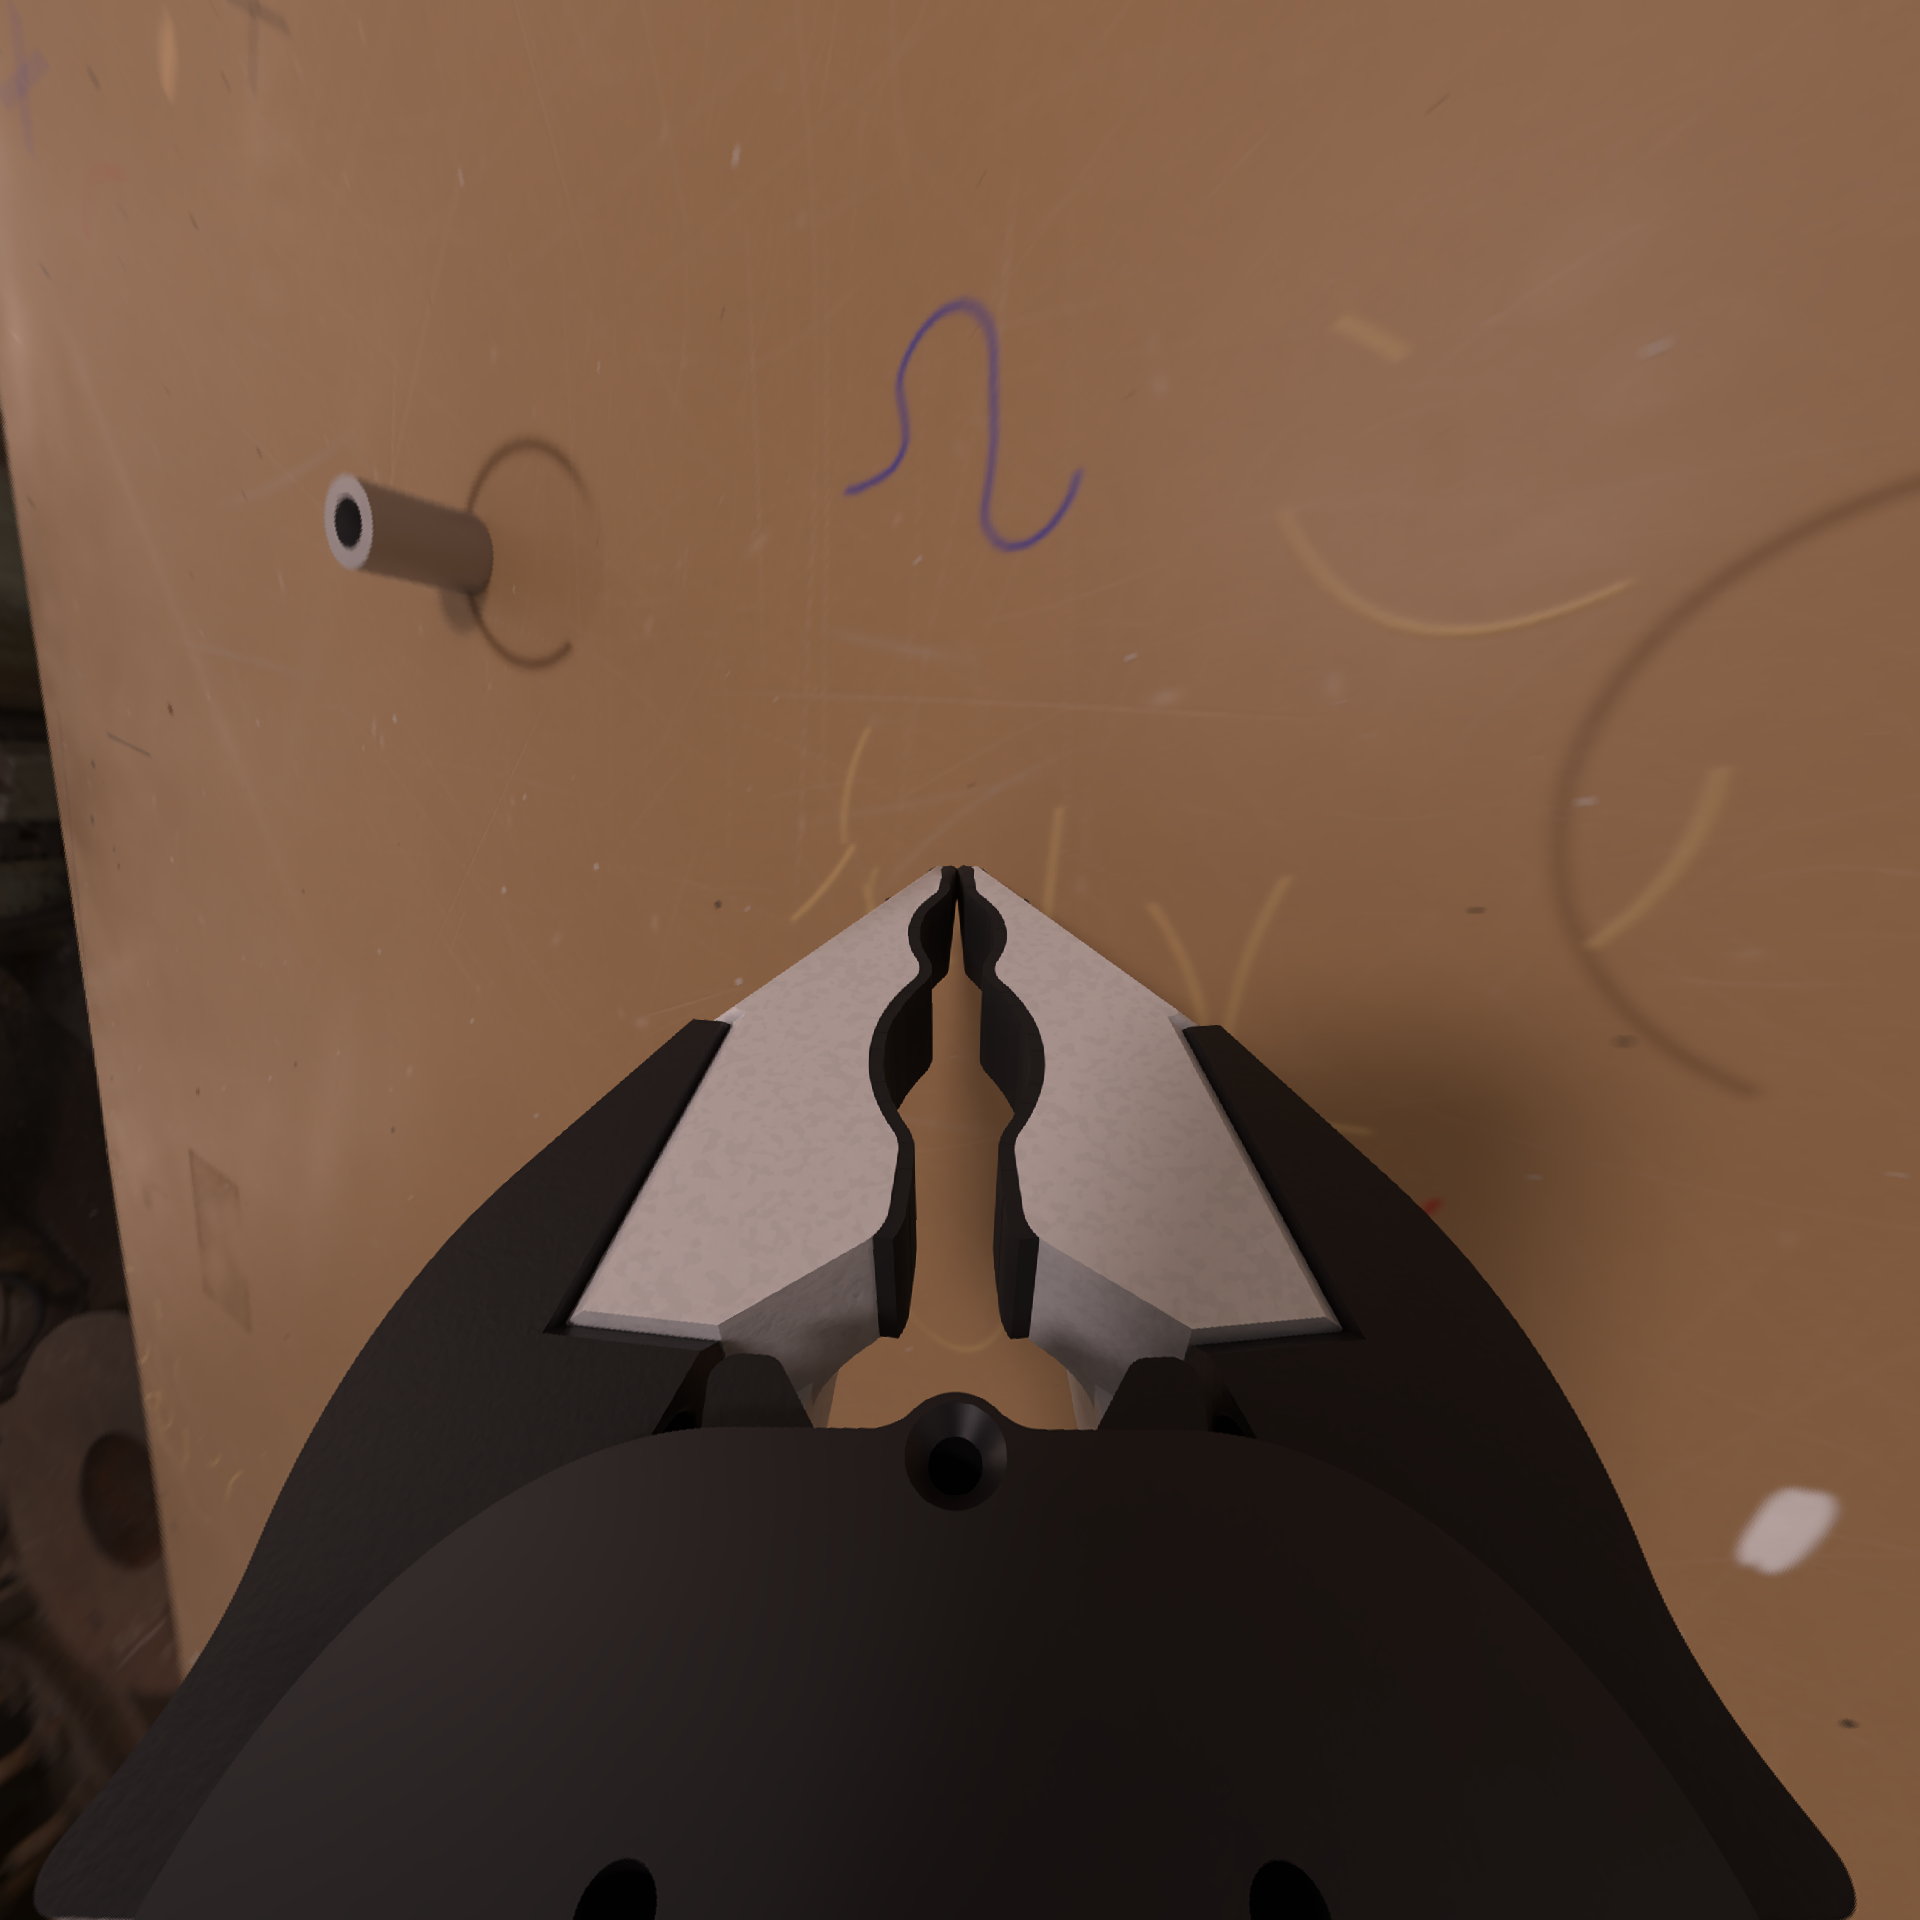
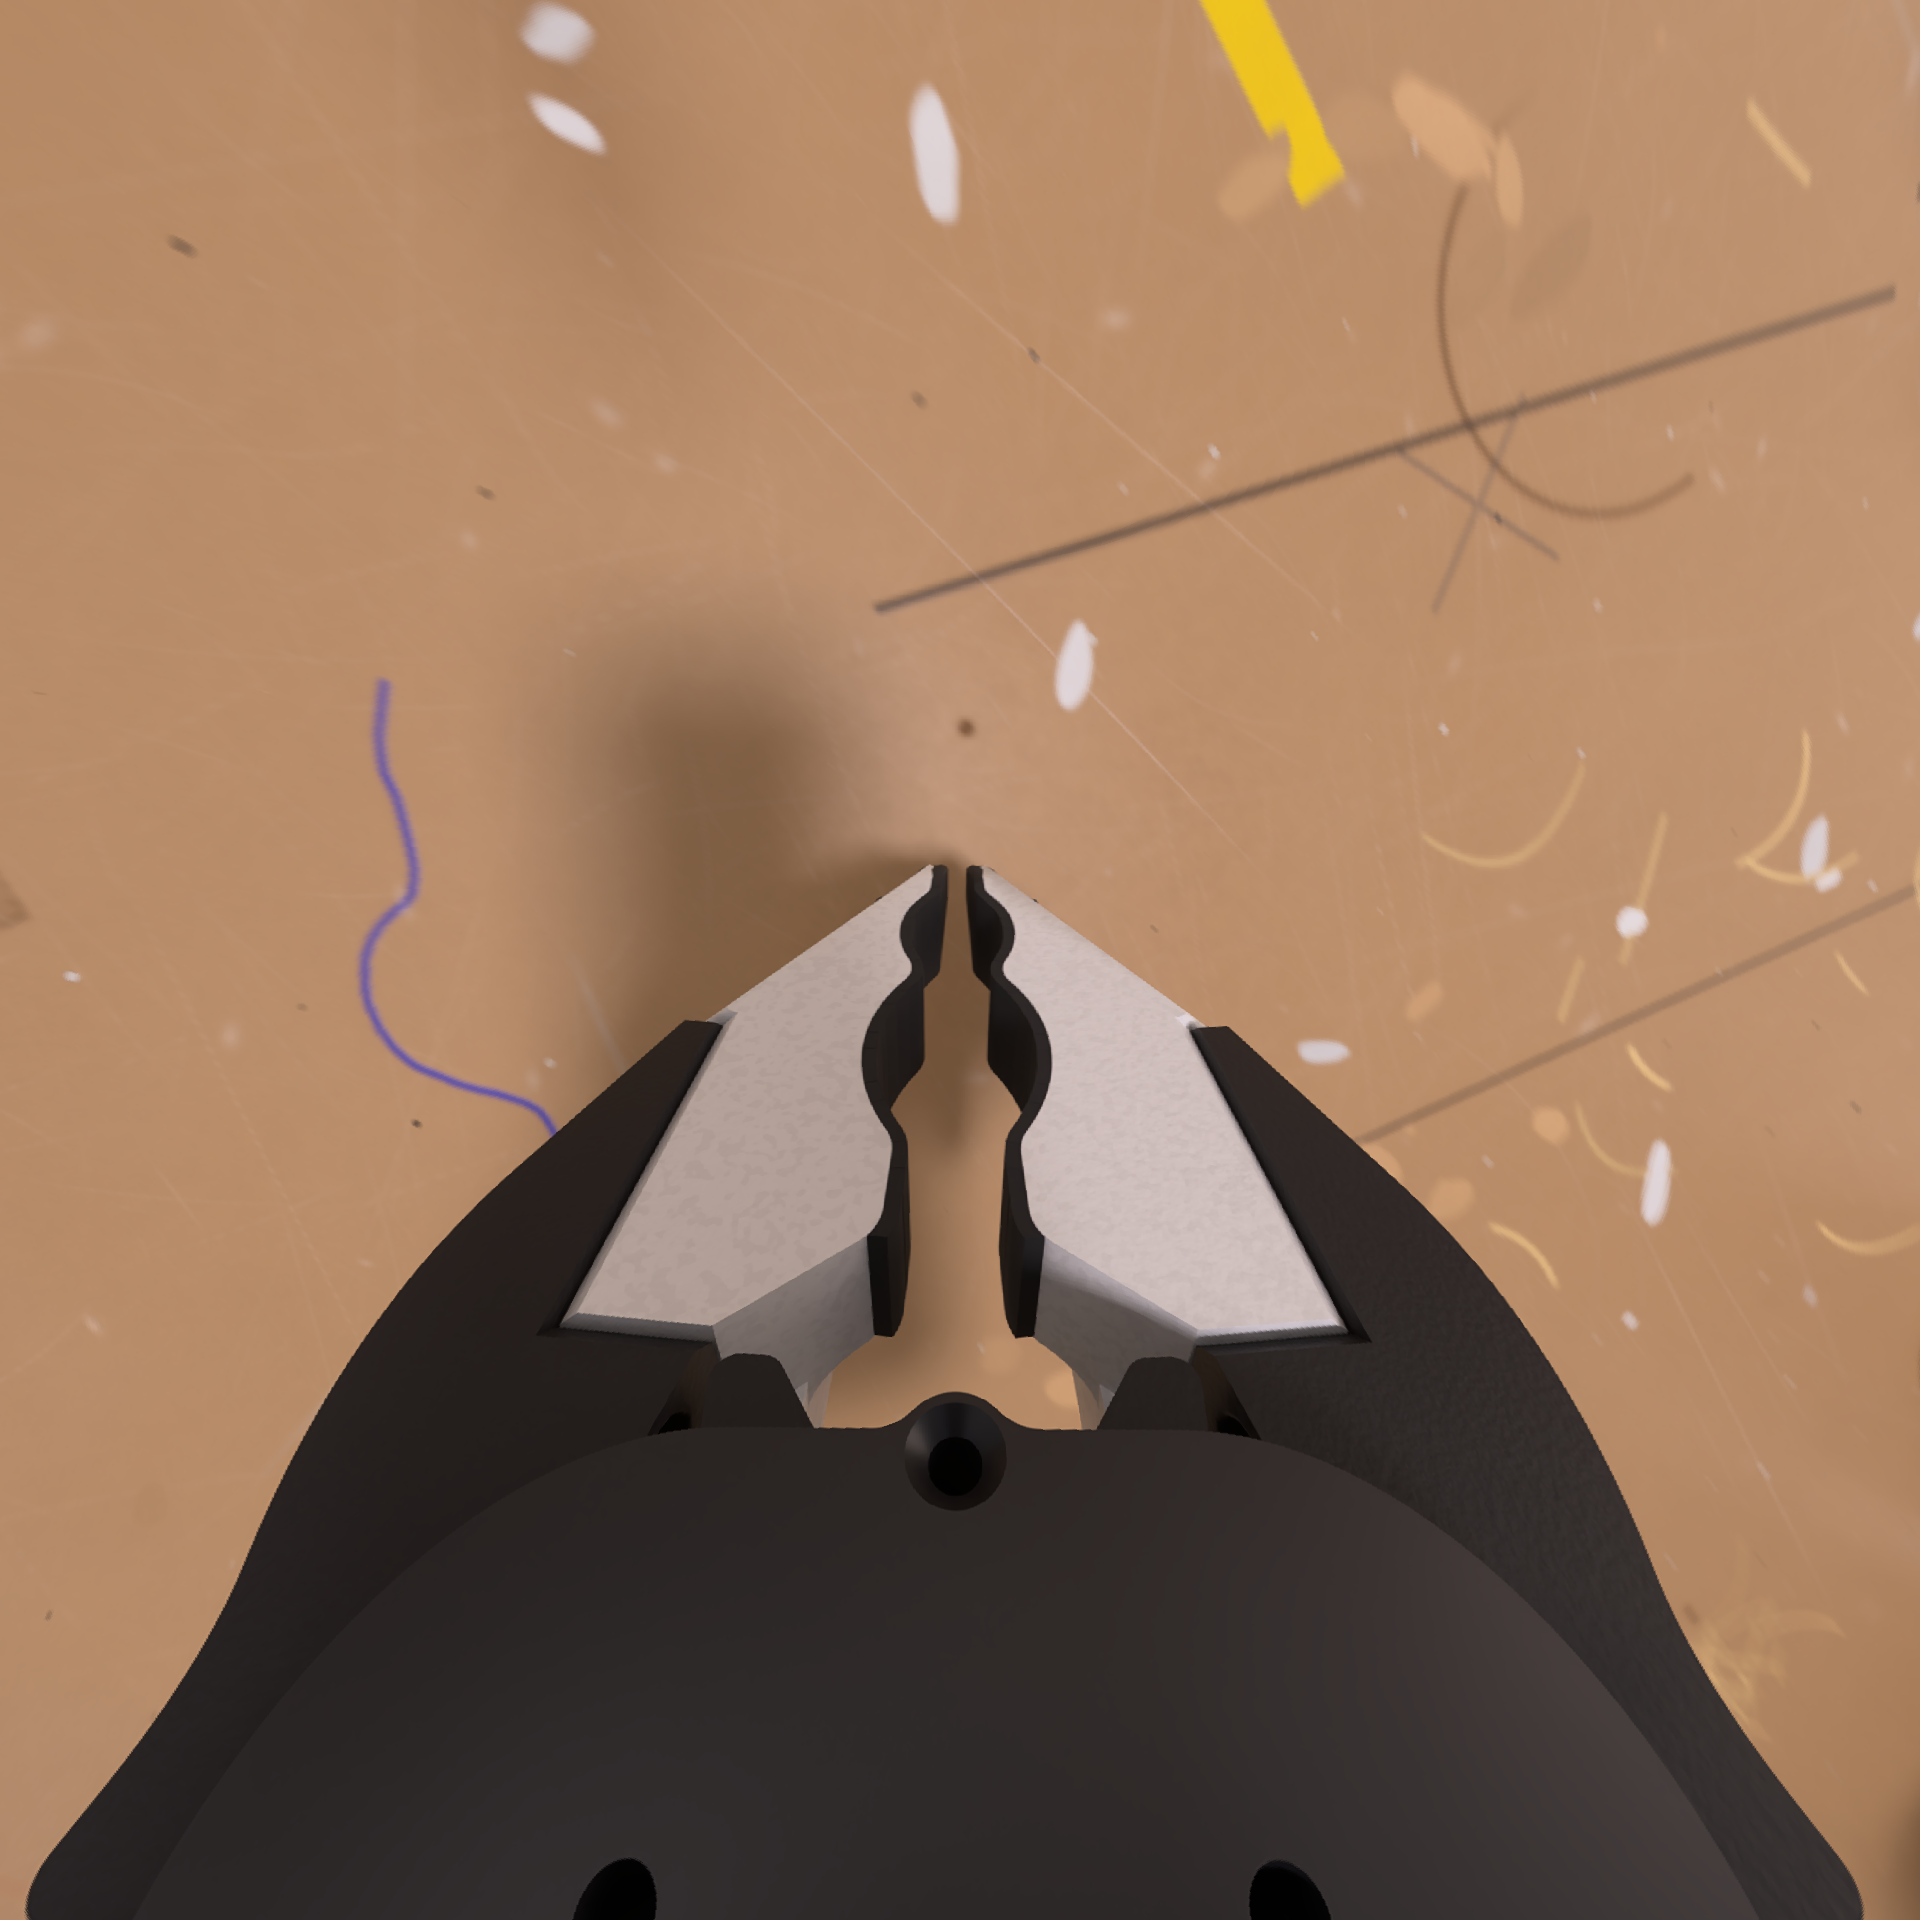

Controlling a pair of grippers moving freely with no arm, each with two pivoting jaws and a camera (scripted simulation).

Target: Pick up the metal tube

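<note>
Metal tube (image 1: pixel 407 540) stood untouched on bench (image 1: pixel 1351 260).
Left hand-held gripper (image 1: pixel 956 875) closed empty, tube at its 10 o'clock; right hand-held gripper (image 2: pixel 956 875) nearly closed, empty.

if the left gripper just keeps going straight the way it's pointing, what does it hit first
Likely the bare tabletop, near the purple squiggle. The left gripper points well right of the metal tube; depth is unclear.

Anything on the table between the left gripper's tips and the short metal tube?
Nothing solid: in the left wrist view, only bare scuffed tabletop separates the left gripper from the metal tube.
</note>
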